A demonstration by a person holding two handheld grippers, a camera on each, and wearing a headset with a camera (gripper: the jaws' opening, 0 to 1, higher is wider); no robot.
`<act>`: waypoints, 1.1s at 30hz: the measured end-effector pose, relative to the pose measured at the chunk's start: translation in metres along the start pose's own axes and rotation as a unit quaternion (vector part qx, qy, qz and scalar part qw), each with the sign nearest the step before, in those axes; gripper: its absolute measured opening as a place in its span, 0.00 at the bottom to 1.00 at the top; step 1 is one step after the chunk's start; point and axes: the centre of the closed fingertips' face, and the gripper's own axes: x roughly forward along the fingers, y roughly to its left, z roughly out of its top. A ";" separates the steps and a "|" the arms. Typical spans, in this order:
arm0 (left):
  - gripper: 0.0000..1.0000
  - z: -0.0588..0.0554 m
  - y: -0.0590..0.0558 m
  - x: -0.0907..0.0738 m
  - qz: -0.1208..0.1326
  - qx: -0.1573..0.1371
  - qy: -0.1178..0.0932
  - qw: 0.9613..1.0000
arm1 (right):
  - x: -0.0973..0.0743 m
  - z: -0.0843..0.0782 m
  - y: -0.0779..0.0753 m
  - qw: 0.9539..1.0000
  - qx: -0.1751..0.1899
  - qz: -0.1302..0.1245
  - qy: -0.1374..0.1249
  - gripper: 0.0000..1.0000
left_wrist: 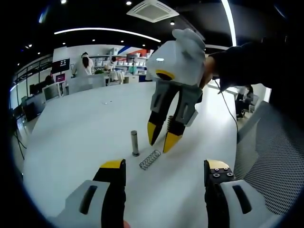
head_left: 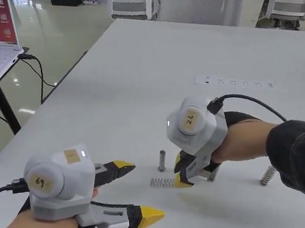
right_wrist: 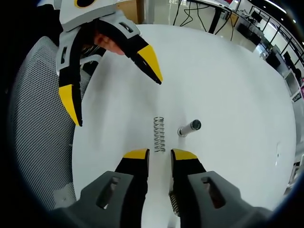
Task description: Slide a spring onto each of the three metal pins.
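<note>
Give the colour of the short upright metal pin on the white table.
Silver-grey; the short upright metal pin shows best in the left gripper view.

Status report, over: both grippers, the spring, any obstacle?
Left gripper open, empty. Right gripper open, tips at lying spring. Pin upright, bare. No obstacle between.

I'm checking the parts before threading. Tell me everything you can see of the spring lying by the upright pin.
The spring is a slim, silvery wire coil, seemingly steel, open-wound and uncompressed. It lies flat on the white table, on no pin, beside the upright metal pin without touching it. One end points into the gap between the open jaw tips of the right gripper; whether they touch it cannot be told.
</note>
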 end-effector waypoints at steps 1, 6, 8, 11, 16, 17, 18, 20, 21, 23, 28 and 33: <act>0.65 0.000 0.000 0.000 0.000 -0.001 0.000 1.000 | 0.001 0.000 0.000 1.000 -0.001 0.000 0.001 0.20; 0.65 -0.001 0.000 -0.001 0.001 -0.001 0.002 1.000 | 0.006 0.000 0.000 1.000 0.004 0.001 -0.001 0.19; 0.65 -0.002 0.000 -0.001 0.001 -0.002 0.002 1.000 | 0.008 0.000 0.000 1.000 0.005 0.001 -0.001 0.19; 0.65 -0.002 -0.001 -0.001 0.001 -0.002 0.002 1.000 | 0.011 0.000 0.001 1.000 0.003 0.001 0.002 0.19; 0.65 -0.002 0.000 -0.001 0.002 -0.002 0.002 1.000 | 0.014 0.000 0.001 1.000 0.000 0.000 0.004 0.18; 0.65 -0.002 0.000 -0.002 0.002 -0.003 0.003 1.000 | 0.014 0.000 0.001 1.000 0.000 0.001 0.004 0.18; 0.64 -0.002 0.000 -0.002 0.002 -0.002 0.003 1.000 | 0.014 0.000 0.001 1.000 0.000 0.001 0.004 0.18; 0.64 -0.002 0.000 -0.002 0.003 -0.003 0.003 1.000 | 0.016 -0.001 0.002 1.000 -0.001 0.001 0.008 0.18; 0.64 -0.002 0.000 -0.002 0.003 -0.003 0.003 1.000 | 0.016 -0.002 0.002 1.000 -0.002 0.000 0.009 0.18; 0.64 -0.002 0.000 -0.002 0.003 -0.003 0.003 1.000 | 0.017 -0.002 0.001 1.000 -0.001 0.000 0.010 0.17; 0.64 -0.002 0.001 -0.002 0.003 -0.003 0.003 1.000 | 0.017 -0.001 0.000 1.000 -0.003 -0.001 0.010 0.16; 0.64 -0.002 0.001 -0.002 0.003 -0.003 0.003 1.000 | 0.017 -0.002 0.001 1.000 0.003 0.002 0.013 0.13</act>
